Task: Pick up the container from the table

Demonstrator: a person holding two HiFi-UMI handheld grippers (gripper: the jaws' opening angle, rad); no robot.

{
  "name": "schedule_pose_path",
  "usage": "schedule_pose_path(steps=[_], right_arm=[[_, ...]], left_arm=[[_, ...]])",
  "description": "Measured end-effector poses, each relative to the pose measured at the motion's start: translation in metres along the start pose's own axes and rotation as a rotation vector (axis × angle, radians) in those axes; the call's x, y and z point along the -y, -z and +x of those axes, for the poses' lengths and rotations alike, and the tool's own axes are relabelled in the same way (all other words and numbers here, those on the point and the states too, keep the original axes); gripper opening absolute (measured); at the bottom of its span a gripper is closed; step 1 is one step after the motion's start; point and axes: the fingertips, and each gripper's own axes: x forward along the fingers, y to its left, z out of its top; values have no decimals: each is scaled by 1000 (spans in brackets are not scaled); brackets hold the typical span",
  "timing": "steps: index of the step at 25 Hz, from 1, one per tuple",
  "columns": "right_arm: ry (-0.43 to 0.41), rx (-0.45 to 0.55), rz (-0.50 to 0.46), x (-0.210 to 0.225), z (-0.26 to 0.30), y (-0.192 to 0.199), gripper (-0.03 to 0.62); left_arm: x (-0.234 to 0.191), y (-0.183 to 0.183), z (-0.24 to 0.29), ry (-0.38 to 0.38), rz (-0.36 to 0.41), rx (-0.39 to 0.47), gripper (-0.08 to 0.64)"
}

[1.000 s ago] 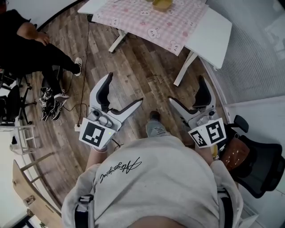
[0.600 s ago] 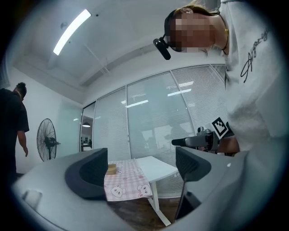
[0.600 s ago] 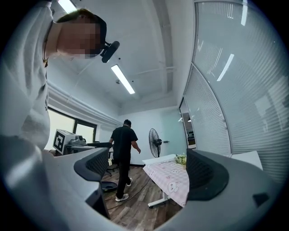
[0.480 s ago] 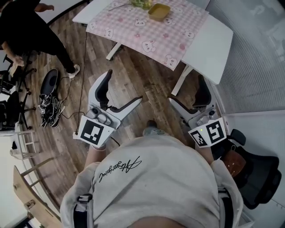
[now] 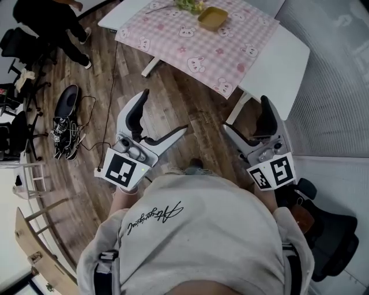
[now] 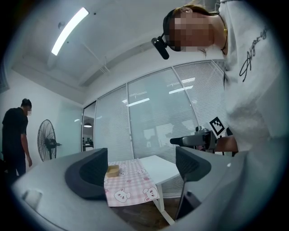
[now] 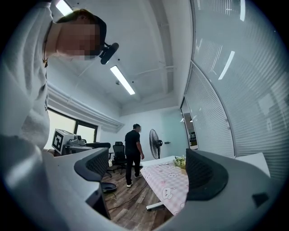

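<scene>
A yellow container (image 5: 212,17) sits on the pink checked cloth (image 5: 190,34) of a white table (image 5: 282,55) at the top of the head view. In the left gripper view the container (image 6: 112,171) shows tan, far ahead beside the left jaw. My left gripper (image 5: 164,112) is open and empty above the wooden floor, well short of the table. Level with it on the right, my right gripper (image 5: 246,115) is open and empty too, near the table's leg. In the right gripper view the table (image 7: 174,179) lies ahead between the jaws.
A person in black (image 5: 52,17) stands at the upper left by office chairs (image 5: 17,43). A black floor unit with cables (image 5: 64,109) lies left. A black chair (image 5: 337,236) stands lower right. Greenery (image 5: 187,4) is beside the container. A fan (image 7: 155,137) stands far off.
The table and container have come further into the head view and closer. The person in black has moved away to the upper left. Both grippers stay open.
</scene>
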Motion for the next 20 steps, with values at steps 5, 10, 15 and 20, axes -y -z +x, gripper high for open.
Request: schedule_pose_path(steps=[5, 10, 15, 20], right_arm=[[-9, -11, 18, -8, 9, 5, 514], [-15, -4, 10, -12, 10, 1, 509], [-11, -8, 18, -8, 14, 1, 506], [-2, -3, 14, 0, 11, 0, 505]], left_arm=[[-7, 0, -2, 1, -9, -5, 455], [-10, -5, -3, -2, 0, 5, 455], [-16, -3, 2, 5, -11, -1, 456], [-12, -4, 10, 16, -7, 5, 455]])
